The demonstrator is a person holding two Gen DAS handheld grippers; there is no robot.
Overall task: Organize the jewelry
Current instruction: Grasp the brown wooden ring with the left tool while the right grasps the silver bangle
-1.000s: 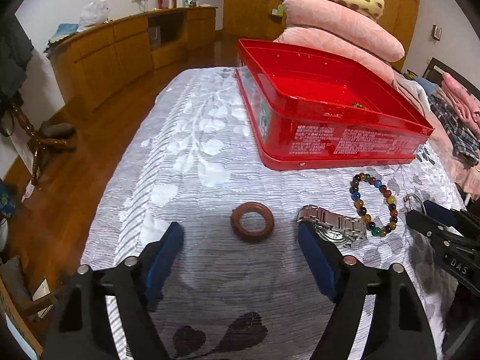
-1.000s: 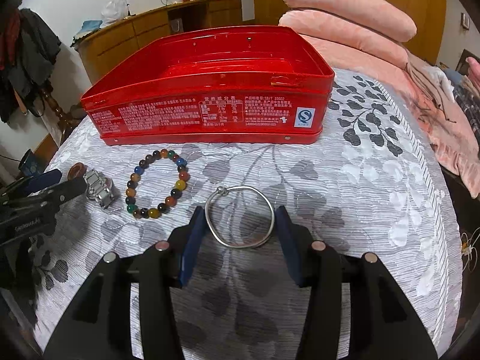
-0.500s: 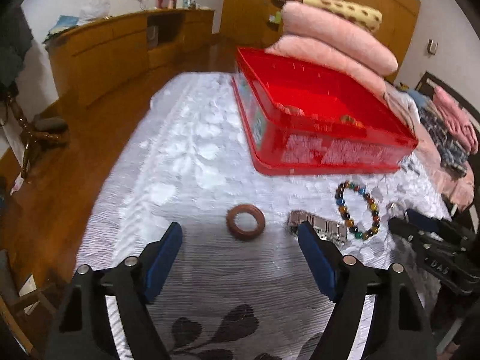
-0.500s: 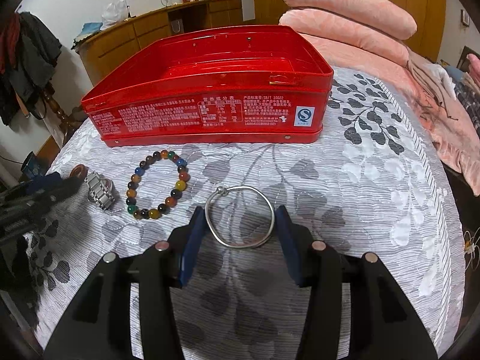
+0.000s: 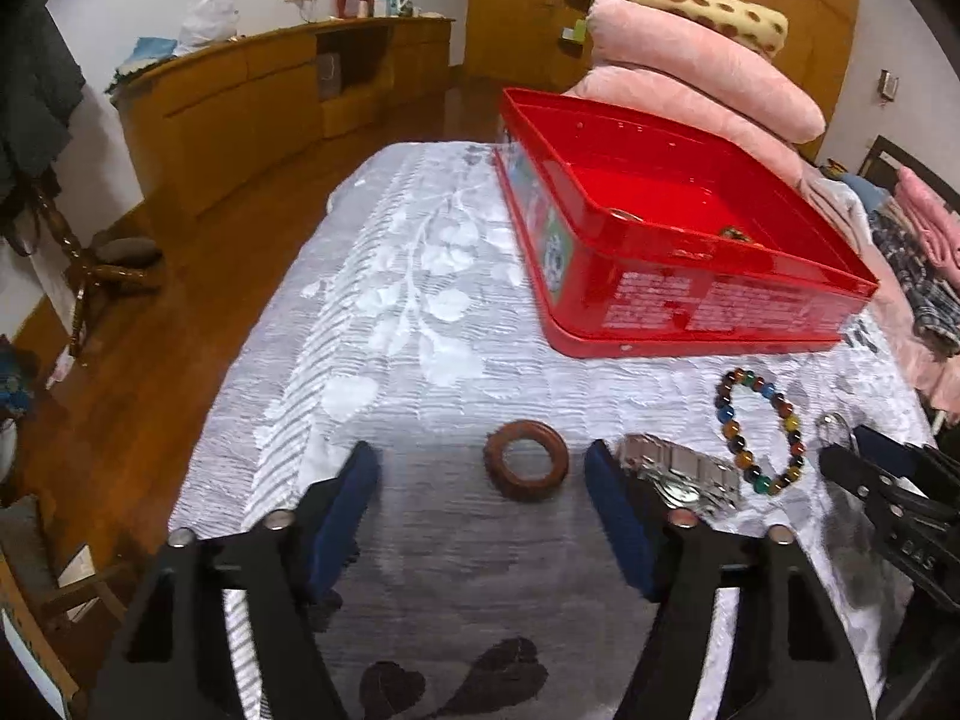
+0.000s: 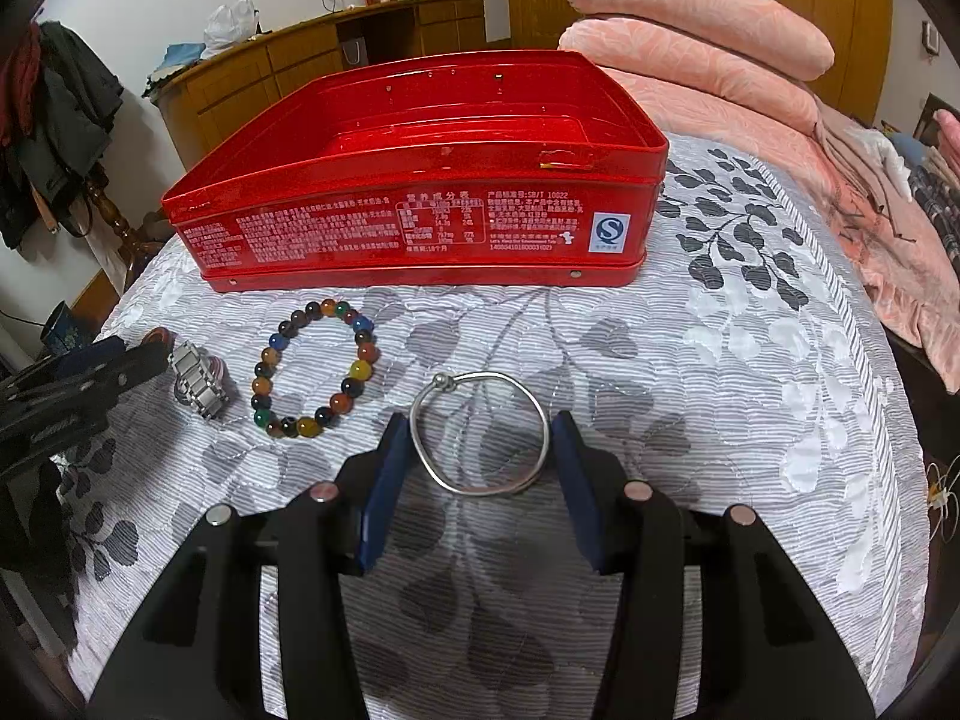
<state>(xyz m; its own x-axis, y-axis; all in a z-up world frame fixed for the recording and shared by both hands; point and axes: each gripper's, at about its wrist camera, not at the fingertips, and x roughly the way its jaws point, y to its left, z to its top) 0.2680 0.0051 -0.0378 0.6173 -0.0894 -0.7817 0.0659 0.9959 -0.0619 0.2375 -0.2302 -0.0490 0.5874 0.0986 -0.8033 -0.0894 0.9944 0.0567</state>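
Note:
A red tin box (image 5: 708,306) (image 6: 420,234) stands open on the grey quilt. In front of it lie a brown wooden ring (image 5: 526,459), a steel watch (image 5: 678,476) (image 6: 198,381), a bead bracelet (image 5: 759,431) (image 6: 316,367) and a thin silver bangle (image 6: 480,432). My left gripper (image 5: 483,468) is open, its fingers either side of the wooden ring, just short of it. My right gripper (image 6: 480,438) is open, its pads flanking the bangle's near half, not pressing it. A small item (image 5: 735,233) lies inside the box.
Pink folded quilts (image 5: 690,78) (image 6: 708,54) are stacked behind the box. The bed's left edge (image 5: 240,372) drops to a wooden floor. A wooden cabinet (image 5: 252,108) lines the far wall. A coat rack (image 6: 66,120) stands at left.
My left gripper drew back and up half a second ago, then came down and forward again toward the wooden ring. My right gripper has stayed around the bangle.

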